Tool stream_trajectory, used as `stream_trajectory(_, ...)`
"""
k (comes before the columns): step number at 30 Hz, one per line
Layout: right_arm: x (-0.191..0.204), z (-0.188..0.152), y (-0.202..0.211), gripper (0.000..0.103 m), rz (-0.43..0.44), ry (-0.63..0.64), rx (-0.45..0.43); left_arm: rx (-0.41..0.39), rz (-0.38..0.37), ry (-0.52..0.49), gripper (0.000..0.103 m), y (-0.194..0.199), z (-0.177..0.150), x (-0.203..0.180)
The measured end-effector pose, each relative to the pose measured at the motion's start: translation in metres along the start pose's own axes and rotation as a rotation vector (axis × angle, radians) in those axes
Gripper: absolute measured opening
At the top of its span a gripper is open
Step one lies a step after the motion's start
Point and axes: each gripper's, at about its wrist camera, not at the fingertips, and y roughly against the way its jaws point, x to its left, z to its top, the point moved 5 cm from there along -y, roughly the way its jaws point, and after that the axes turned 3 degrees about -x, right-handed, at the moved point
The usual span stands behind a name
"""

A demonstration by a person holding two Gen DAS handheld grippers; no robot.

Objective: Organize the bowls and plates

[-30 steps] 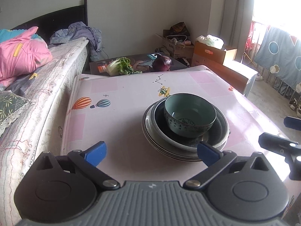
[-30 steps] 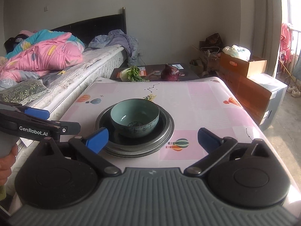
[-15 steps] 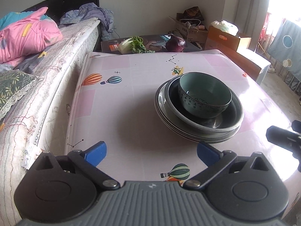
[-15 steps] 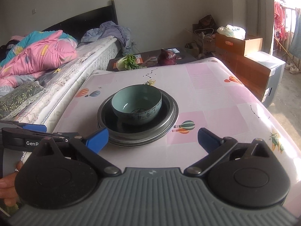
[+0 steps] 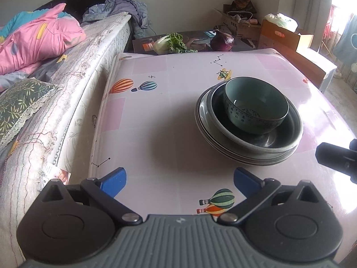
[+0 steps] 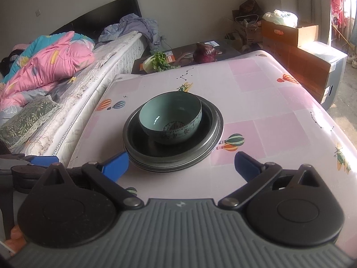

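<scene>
While both jaws spread wide, empty: teal bowl point(image 6: 170, 117) nested on plates point(image 6: 174, 156) just ahead, untouched.

Each hand-held tool has a ribbed grey body, two round black discs, silver pivot screws and black arms ending in blue-padded left tongs point(image 5: 179, 182) and right tongs point(image 6: 181, 165).

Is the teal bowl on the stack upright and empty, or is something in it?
Upright and empty: the teal bowl sits mouth-up in the dark plates, and both views show its bare glazed inside.
</scene>
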Motion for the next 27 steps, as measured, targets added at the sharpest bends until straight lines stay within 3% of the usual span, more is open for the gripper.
stream_trajectory(6, 0.005, 0.003, -0.005, 0.102, 0.011, 0.020, 0.006, 0.008, 0.005, 0.008, 0.103, 0.002, 0.000, 0.000)
stream_trajectory(18, 0.007, -0.005, -0.011, 0.102, -0.066, 0.097, 0.005, 0.013, 0.000, 0.017, 0.103, 0.002, 0.001, 0.005)
stream_trajectory(27, 0.002, -0.007, -0.016, 0.102, -0.077, 0.084, 0.021, 0.010, -0.001, 0.013, 0.103, 0.002, 0.001, 0.004)
